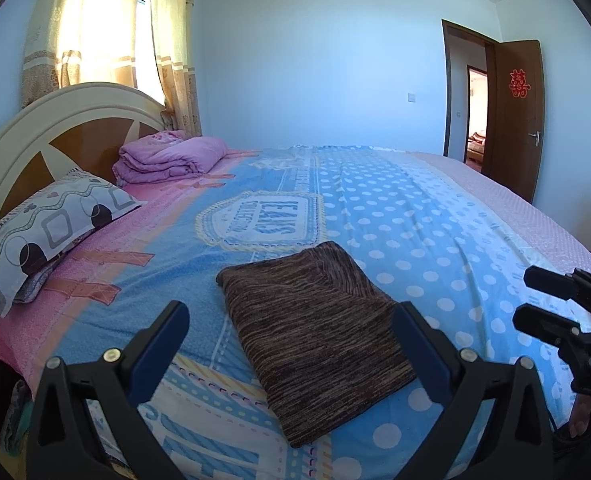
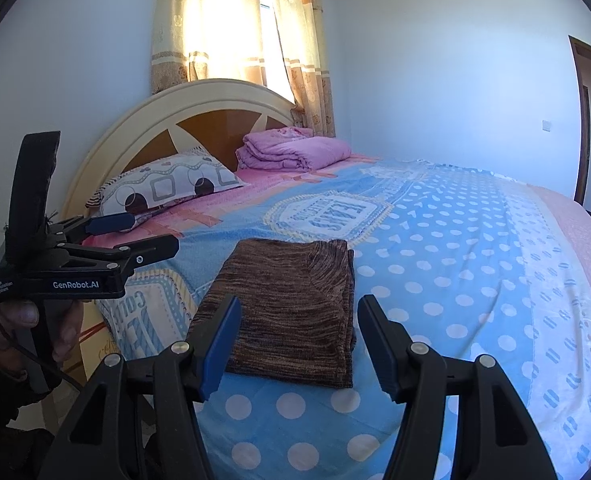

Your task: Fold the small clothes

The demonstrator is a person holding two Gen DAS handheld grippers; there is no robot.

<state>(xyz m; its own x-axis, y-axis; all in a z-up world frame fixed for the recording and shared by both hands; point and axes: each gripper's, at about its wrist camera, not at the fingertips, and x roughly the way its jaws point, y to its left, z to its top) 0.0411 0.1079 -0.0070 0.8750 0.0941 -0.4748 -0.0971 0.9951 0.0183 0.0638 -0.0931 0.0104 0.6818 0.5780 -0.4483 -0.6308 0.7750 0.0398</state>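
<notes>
My left gripper point(image 1: 291, 336) and right gripper point(image 2: 299, 340) both spread wide, empty, folded brown knit garment point(image 1: 315, 340) near on polka-dot bedsheet point(image 1: 435, 240), patterned pillow point(image 1: 55, 228) and pink quilt point(image 1: 171, 160) far left.

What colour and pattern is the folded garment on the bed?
Brown, streaked with fine dark and tan lines, a marled knit. Clearest in the left wrist view.

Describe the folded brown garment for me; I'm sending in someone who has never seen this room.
On the big bed's blue polka-dot bedspread, look near the front edge. A flat, folded brown-streaked knit garment lies there, dark and rectangular, unlike the bundled pink quilt and patterned white pillow by the headboard.
</notes>
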